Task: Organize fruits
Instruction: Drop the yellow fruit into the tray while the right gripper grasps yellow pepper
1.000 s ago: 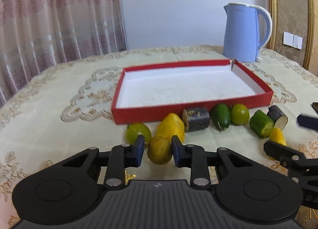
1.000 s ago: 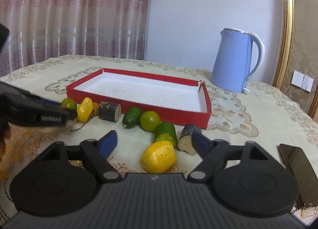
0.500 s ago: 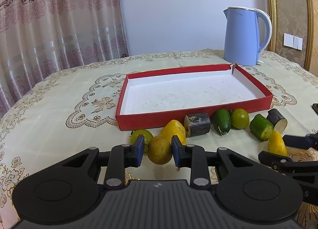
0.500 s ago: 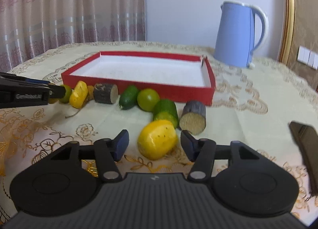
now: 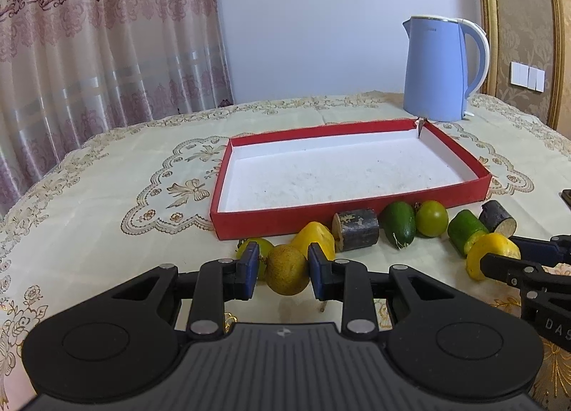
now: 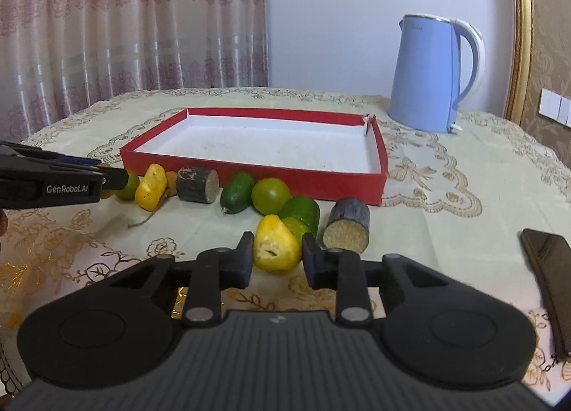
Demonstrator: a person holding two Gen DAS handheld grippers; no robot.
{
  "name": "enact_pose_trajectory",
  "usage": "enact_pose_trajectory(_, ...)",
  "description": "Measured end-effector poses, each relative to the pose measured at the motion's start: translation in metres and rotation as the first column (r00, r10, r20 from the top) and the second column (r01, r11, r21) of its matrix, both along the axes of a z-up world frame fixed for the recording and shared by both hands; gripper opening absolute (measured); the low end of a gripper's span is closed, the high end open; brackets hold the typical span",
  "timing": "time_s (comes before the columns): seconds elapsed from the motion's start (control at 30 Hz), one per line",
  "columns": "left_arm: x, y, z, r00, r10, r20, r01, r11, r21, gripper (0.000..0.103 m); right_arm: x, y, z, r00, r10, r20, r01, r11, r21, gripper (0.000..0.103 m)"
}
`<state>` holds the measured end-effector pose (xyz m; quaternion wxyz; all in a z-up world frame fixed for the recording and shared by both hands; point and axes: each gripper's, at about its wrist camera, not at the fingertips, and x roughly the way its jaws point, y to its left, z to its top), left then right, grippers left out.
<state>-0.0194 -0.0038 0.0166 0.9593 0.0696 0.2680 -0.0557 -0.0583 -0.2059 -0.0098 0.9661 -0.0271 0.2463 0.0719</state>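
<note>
Your left gripper is clamped on a round brownish-yellow fruit, both blue pads pressed to its sides. Your right gripper has its jaws tight against a yellow fruit, pads touching both flanks. Just behind that yellow one sits a cut green piece, with a dark stub beside it. Further out, along the front wall of the red tray, you've got a row on the tablecloth: small green fruit, yellow chunk, dark log piece, green oval fruit, round green fruit. Beyond the tray stands a blue kettle; a dark phone lies far right.
</note>
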Motion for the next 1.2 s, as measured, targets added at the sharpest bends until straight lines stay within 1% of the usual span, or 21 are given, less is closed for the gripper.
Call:
enact_pose_trajectory(0.3,0.003,-0.002,0.014,0.999,-0.017,0.032,0.017,1.0,-0.006,0.029,-0.006,0.0,0.007,0.999,0.013,0.033,-0.013,1.0,-0.006,0.026)
enact_pose_trajectory(0.5,0.02,-0.009,0.024,0.997,-0.038,0.074,0.037,0.999,0.007,0.029,-0.007,-0.001,0.01,0.999,0.015,0.043,-0.015,1.0,-0.009,0.026)
enact_pose_trajectory(0.67,0.059,-0.02,0.031,0.995,-0.05,0.089,0.047,0.998,0.04,0.029,-0.008,-0.001,0.01,0.999,0.019,0.049,-0.019,1.0,-0.01,0.026)
enact_pose_trajectory(0.83,0.113,-0.043,0.03,0.994,-0.054,0.094,0.043,0.992,0.122,0.029,-0.01,-0.001,0.01,0.998,0.025,0.051,-0.024,1.0,-0.011,0.026)
enact_pose_trajectory(0.93,0.144,-0.053,0.022,0.999,-0.026,0.046,0.019,0.988,0.154,0.029,-0.011,-0.001,0.011,0.998,0.021,0.054,-0.021,1.0,-0.012,0.026)
enact_pose_trajectory(1.03,0.161,-0.055,0.017,1.0,0.003,0.004,-0.004,0.99,0.142,0.03,-0.012,-0.003,0.012,0.998,0.02,0.057,-0.019,1.0,-0.012,0.026)
enact_pose_trajectory(1.07,0.163,-0.055,0.017,1.0,0.015,-0.003,-0.014,0.99,0.14,0.034,-0.012,-0.003,0.012,0.998,0.018,0.057,-0.018,1.0,-0.012,0.026)
enact_pose_trajectory(1.1,0.163,-0.055,0.016,1.0,0.025,-0.009,-0.024,0.991,0.135,0.049,-0.012,-0.003,0.012,0.998,0.018,0.058,-0.017,1.0,-0.012,0.026)
enact_pose_trajectory(1.13,0.161,-0.054,0.017,1.0,0.03,-0.008,-0.029,0.991,0.131,0.061,-0.012,-0.003,0.012,0.998,0.017,0.059,-0.017,1.0,-0.012,0.026)
enact_pose_trajectory(1.17,0.157,-0.053,0.017,0.999,0.035,0.004,-0.036,0.991,0.128,0.083,-0.012,-0.003,0.012,0.998,0.018,0.059,-0.018,1.0,-0.01,0.026)
enact_pose_trajectory(1.2,0.151,-0.052,0.018,0.999,0.043,0.033,-0.047,0.99,0.131,0.091,-0.012,-0.003,0.012,0.998,0.019,0.059,-0.019,1.0,-0.009,0.026)
